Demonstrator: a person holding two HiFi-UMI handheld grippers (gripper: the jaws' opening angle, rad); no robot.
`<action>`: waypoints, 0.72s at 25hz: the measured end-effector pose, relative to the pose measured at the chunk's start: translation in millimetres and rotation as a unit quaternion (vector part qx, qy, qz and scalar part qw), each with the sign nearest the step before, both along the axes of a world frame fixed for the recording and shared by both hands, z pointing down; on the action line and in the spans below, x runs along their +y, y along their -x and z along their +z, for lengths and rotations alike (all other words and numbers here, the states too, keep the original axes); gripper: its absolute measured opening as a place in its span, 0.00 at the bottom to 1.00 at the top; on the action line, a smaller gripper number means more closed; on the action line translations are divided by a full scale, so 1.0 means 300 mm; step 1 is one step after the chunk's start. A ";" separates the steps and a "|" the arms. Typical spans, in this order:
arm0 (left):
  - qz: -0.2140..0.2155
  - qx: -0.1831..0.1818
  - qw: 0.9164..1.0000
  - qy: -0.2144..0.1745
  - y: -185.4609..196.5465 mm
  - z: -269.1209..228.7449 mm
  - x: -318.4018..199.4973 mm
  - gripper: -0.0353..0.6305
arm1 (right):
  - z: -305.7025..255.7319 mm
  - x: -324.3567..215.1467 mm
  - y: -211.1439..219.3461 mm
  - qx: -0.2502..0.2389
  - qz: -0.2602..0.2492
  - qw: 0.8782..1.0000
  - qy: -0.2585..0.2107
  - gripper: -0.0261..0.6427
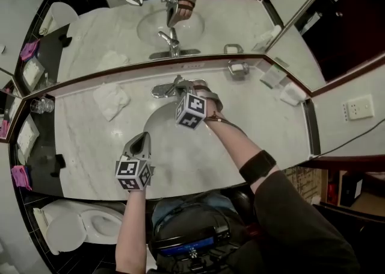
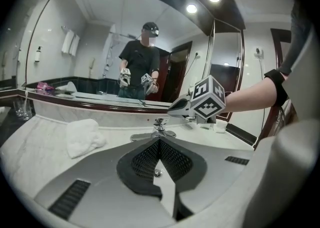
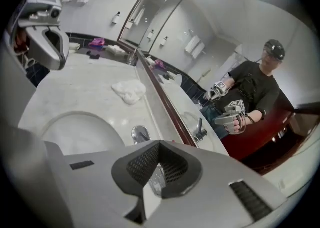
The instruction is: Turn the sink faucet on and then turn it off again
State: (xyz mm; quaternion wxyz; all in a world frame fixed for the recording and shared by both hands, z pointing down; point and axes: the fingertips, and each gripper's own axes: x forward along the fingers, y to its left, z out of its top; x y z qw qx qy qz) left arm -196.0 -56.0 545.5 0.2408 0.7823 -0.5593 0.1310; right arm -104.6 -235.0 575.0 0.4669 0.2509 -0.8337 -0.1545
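Chrome single-lever sink faucet (image 1: 170, 88) is sitting at the back rim of an oval white basin (image 1: 157, 146) set in a pale marble tabletop (image 1: 264, 123), just below a wide wall mirror (image 1: 228, 20), and no stream of water is showing from it in any view. Right tongs (image 1: 182, 86) are pointing down at the faucet from across the basin, their pads all but closed and clamping nothing. The chrome is showing just past their tips in the right gripper view, though whether they are touching it cannot be told. That nearly shut stance suggests the lever is meant to be nudged rather than pinched, which a light lever would allow. Left tongs (image 2: 160, 141) are hanging over the basin's near edge, pressed fully together and empty. They are aiming toward the faucet but standing well apart from it, apparently held out of the working hand's way. A crumpled white washcloth (image 1: 111, 99) is lying on the tabletop to the left of the basin, well apart from both tools and playing no part. With no water visible, the faucet is probably standing off at this moment.
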 end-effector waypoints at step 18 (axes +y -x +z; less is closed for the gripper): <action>0.033 -0.015 0.998 -0.041 -0.073 -0.152 0.072 0.05 | -0.268 0.343 -0.317 -0.258 0.167 0.946 0.099 0.07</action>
